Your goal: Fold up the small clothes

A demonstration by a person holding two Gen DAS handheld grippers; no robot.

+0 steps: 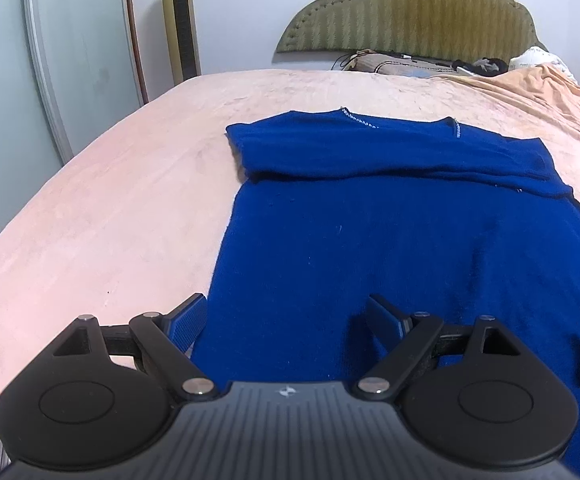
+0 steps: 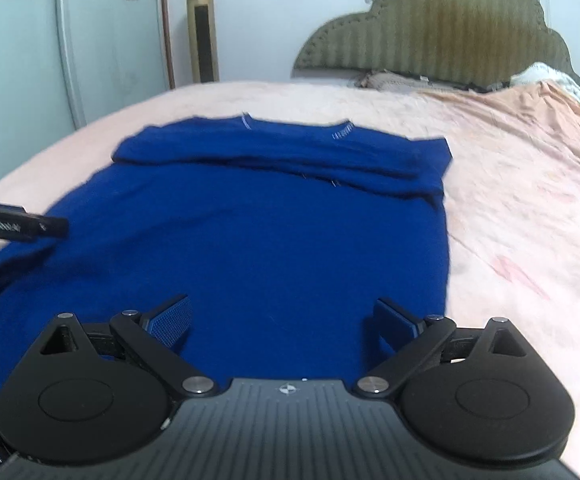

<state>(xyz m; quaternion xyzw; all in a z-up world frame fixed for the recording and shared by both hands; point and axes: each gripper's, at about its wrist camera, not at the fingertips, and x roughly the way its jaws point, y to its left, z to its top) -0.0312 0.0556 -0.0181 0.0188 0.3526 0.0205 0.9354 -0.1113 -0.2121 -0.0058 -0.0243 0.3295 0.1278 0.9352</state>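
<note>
Setting: bedroom, with a bed [image 1: 110, 200] under a pale pink plush cover serving as the work surface.
Nearest, left: left gripper [image 1: 286, 320] with its jaws spread wide and nothing between them, poised over the near left edge of the garment.
Nearest, right: right gripper [image 2: 282, 320] likewise spread and empty, over the near right part of the garment.
Garment: one blue knit top [image 1: 370, 248], lying flat in the middle of the bed with its hem towards the cameras; both sleeves appear folded in across the chest, forming a band below the neckline.
Step in hand: seemingly between folds, sleeves done and the body not yet folded.
Next move: likely each gripper must close on a near hem corner, then carry the hem up towards the collar, keeping both sides even.
Farther: one rumpled peach sheet [image 2: 530, 140] at right, pillows by one olive padded headboard [image 1: 410, 12].
Farthest: one gold tower fan [image 1: 180, 20] against the wall, beside a pale wardrobe door [image 1: 82, 40].
Count: two grippers, one garment.
</note>
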